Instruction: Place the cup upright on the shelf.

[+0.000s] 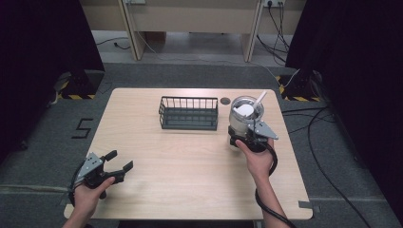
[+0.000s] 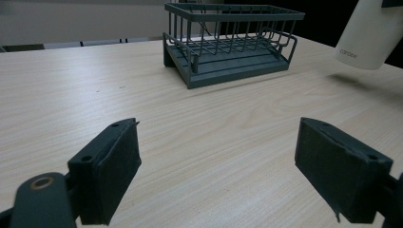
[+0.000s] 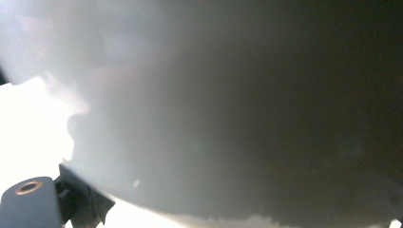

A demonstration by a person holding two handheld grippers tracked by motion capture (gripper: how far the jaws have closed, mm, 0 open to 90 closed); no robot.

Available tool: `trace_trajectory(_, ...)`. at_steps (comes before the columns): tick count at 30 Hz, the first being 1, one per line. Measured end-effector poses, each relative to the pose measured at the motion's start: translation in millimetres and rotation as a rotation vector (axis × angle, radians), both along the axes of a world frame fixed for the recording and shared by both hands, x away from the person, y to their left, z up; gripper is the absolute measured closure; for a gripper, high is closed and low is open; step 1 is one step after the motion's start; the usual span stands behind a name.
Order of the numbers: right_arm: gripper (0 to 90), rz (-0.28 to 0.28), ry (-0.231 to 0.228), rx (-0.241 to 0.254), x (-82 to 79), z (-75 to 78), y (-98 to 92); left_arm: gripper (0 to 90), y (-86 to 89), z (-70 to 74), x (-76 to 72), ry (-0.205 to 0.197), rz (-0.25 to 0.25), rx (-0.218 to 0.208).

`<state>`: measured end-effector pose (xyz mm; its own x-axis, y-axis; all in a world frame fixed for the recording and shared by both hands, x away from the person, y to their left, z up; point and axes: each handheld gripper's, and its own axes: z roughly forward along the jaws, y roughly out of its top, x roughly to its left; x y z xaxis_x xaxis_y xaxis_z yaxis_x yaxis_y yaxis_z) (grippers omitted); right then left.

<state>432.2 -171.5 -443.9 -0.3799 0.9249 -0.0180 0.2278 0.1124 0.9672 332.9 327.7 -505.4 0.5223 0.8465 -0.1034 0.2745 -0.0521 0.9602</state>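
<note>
2 black grippers (image 1: 118,161), grey plates, black cables.

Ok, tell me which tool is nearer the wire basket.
Right. The right tool sits just off the wire basket's right end, at the cup. The left tool is far off at the table's near-left corner.

Table (image 1: 190,161): light wood, on grey carpet.
Rack (image 1: 189,113): dark wire, on the far middle.
Dark disc (image 1: 225,100): possibly a hole.
</note>
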Motion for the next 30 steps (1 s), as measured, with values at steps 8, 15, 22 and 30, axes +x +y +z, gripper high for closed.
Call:
trace_trajectory(8, 11.1, 0.01, -0.007, 0.004, 7.6, 10.0, 7.7, 14.5, 0.4, 0.1, -0.1, 0.0, 0.0, -0.003)
trace_trajectory(15, 11.0, 0.022, -0.008, 0.0, 14.0, 15.8, 14.5, 14.5, 0.5, 0.1, 0.0, 0.0, 0.0, -0.003)
trace_trajectory(22, 11.1, 0.034, -0.017, 0.0, 19.7, 22.1, 21.8, 14.5, 0.7, 0.2, -0.2, 0.0, 0.0, -0.004)
trace_trajectory(30, 11.1, 0.045, -0.032, -0.001, 26.8, 29.9, 29.6, 14.5, 1.1, 0.5, -0.4, -0.002, 0.001, -0.006)
